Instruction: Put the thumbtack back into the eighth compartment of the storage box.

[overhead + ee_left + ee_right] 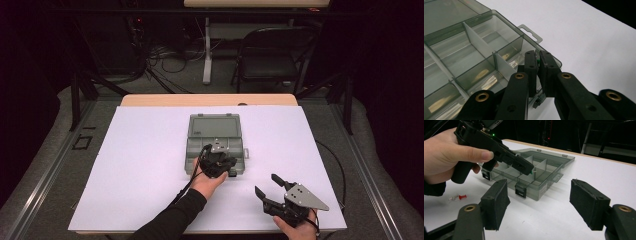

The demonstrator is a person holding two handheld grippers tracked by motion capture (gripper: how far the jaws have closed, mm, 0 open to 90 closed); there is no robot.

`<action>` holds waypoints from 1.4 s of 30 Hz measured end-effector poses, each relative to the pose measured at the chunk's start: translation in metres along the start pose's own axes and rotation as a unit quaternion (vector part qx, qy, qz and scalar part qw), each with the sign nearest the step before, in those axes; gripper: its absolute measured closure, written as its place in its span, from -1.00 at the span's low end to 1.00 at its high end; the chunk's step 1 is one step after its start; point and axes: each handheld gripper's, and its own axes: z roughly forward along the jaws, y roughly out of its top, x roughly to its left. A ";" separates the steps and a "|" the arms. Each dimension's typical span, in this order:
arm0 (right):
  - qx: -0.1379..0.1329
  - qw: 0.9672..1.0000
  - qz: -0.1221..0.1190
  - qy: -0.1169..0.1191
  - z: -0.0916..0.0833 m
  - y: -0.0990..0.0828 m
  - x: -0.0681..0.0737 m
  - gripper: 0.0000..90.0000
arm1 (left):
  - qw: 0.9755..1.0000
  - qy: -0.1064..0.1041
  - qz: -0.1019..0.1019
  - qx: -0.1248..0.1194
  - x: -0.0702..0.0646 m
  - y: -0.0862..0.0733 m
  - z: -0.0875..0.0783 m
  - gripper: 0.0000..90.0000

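Observation:
A smoky grey compartment box (214, 131) lies open in the middle of the white sheet, its lid folded back on the far side. My left gripper (227, 166) hangs over the box's near right corner, shut on a small green pushpin (538, 61). In the right gripper view the green pushpin (531, 172) sits at the tip of the left gripper (527, 168), just above a corner compartment of the box (541, 173). My right gripper (266, 184) rests near the table's front right, open with nothing between its pads (495, 200).
A red pushpin (462, 197) and a pale one (453, 198) lie on the white sheet (140, 165) near the left hand. Behind the table stand a black chair (272, 52) and loose cables (165, 60). The box's hang tab (530, 32) juts out to its side.

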 end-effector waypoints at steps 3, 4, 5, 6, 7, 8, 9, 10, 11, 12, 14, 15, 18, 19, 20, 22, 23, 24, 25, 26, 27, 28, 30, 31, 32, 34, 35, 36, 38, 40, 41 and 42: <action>0.000 1.000 0.001 0.000 0.000 0.000 -0.001 -0.32 | 1.000 0.004 -0.001 0.003 0.002 -0.001 0.001 0.71; 0.000 1.000 0.001 0.000 0.000 0.000 -0.001 -0.32 | 1.000 0.005 -0.002 0.002 0.002 -0.001 0.001 0.71; 0.000 1.000 0.001 -0.001 0.000 0.000 -0.001 -0.32 | 1.000 0.006 -0.002 -0.003 0.002 -0.001 0.001 0.63; 0.000 1.000 0.001 -0.001 0.000 0.000 -0.001 -0.32 | 1.000 0.006 -0.003 -0.004 0.002 0.000 0.000 0.59; 0.000 1.000 0.002 -0.001 0.000 0.000 -0.001 -0.32 | 1.000 0.006 -0.003 -0.004 0.002 0.000 0.000 0.52; 0.000 1.000 0.002 -0.001 0.000 0.000 -0.001 -0.32 | 1.000 0.006 -0.002 -0.005 0.003 0.000 -0.001 0.52; 0.000 1.000 0.002 0.000 0.000 0.000 -0.001 -0.32 | 1.000 0.007 -0.001 -0.009 0.003 0.000 -0.003 0.46; 0.001 1.000 0.002 -0.001 0.000 0.000 -0.001 -0.32 | 1.000 0.006 0.000 -0.014 0.003 0.001 -0.005 0.35; 0.001 1.000 0.002 -0.002 0.000 0.000 -0.001 -0.32 | 1.000 0.006 0.000 -0.014 0.003 0.001 -0.005 0.29; 0.000 1.000 0.002 -0.001 0.000 0.000 -0.001 -0.32 | 1.000 0.001 -0.002 -0.021 0.003 0.001 -0.009 0.20; -0.001 1.000 0.002 -0.001 0.000 0.000 -0.001 -0.32 | 1.000 0.001 0.002 -0.024 0.003 0.002 -0.011 0.06; -0.001 1.000 0.002 -0.001 0.000 0.000 -0.001 -0.32 | 1.000 0.001 0.003 -0.028 0.003 0.002 -0.013 0.06; 0.001 1.000 0.003 -0.002 0.000 0.000 -0.001 -0.32 | 0.999 -0.002 0.006 -0.039 0.004 0.001 -0.023 -0.06; 0.001 1.000 0.002 -0.002 0.000 0.000 -0.001 -0.32 | 0.999 0.001 0.009 -0.041 0.004 0.000 -0.026 -0.07; 0.000 1.000 0.003 -0.003 0.000 0.000 -0.001 -0.33 | 0.999 0.001 0.009 -0.045 0.004 -0.001 -0.030 -0.09; 0.000 1.000 0.003 -0.003 -0.001 0.000 -0.001 -0.33 | 0.999 0.002 0.011 -0.050 0.005 -0.005 -0.038 -0.13; 0.000 1.000 0.004 -0.004 -0.001 0.000 -0.001 -0.33 | 0.999 0.002 0.011 -0.050 0.005 -0.005 -0.038 -0.14; 0.000 1.000 0.004 -0.004 -0.001 0.000 -0.001 -0.33 | 0.999 0.004 0.013 -0.051 0.006 -0.007 -0.042 -0.14; 0.000 1.000 0.004 -0.004 -0.001 0.000 -0.001 -0.33 | 0.998 0.011 0.019 -0.054 0.007 -0.011 -0.051 -0.15; 0.000 1.000 0.004 -0.004 -0.001 0.000 -0.001 -0.33 | 0.998 0.013 0.023 -0.058 0.008 -0.014 -0.056 -0.15; 0.000 1.000 0.004 -0.004 -0.001 0.000 -0.001 -0.33 | 0.998 0.014 0.027 -0.061 0.009 -0.017 -0.060 -0.15; 0.000 1.000 0.004 -0.004 -0.001 0.000 -0.001 -0.33 | 0.998 0.016 0.026 -0.061 0.009 -0.020 -0.064 -0.15; 0.001 1.000 0.003 -0.004 0.000 0.000 -0.001 -0.33 | 0.998 0.014 0.027 -0.062 0.010 -0.027 -0.073 -0.15; 0.002 1.000 0.002 -0.004 -0.001 0.000 -0.001 -0.33 | 0.998 0.016 0.027 -0.062 0.011 -0.031 -0.078 -0.15; 0.003 1.000 0.002 -0.004 -0.001 0.000 -0.001 -0.33 | 0.998 0.016 0.027 -0.062 0.011 -0.031 -0.078 -0.15; 0.002 1.000 0.004 -0.004 -0.001 0.000 0.000 -0.33 | 0.997 0.020 0.021 -0.066 0.014 -0.044 -0.092 -0.15; 0.002 1.000 0.003 -0.005 -0.001 0.000 -0.001 -0.33 | 0.997 0.020 0.021 -0.066 0.014 -0.044 -0.092 -0.15; 0.002 1.000 0.003 -0.004 -0.001 0.000 -0.001 -0.33 | 0.997 0.024 0.014 -0.071 0.017 -0.053 -0.101 -0.15; 0.002 1.000 0.002 -0.004 -0.001 0.000 0.000 -0.33 | 0.997 0.026 0.008 -0.073 0.018 -0.058 -0.105 -0.15; -0.001 1.000 0.001 -0.004 0.000 0.000 0.000 -0.33 | 0.997 0.028 0.000 -0.076 0.020 -0.064 -0.111 -0.15; 0.000 1.000 0.001 -0.004 0.000 0.000 0.000 -0.33 | 0.997 0.028 -0.006 -0.078 0.021 -0.067 -0.114 -0.15; 0.000 1.000 0.001 -0.004 0.000 0.000 0.000 -0.33 | 0.996 0.030 -0.011 -0.081 0.021 -0.072 -0.118 -0.15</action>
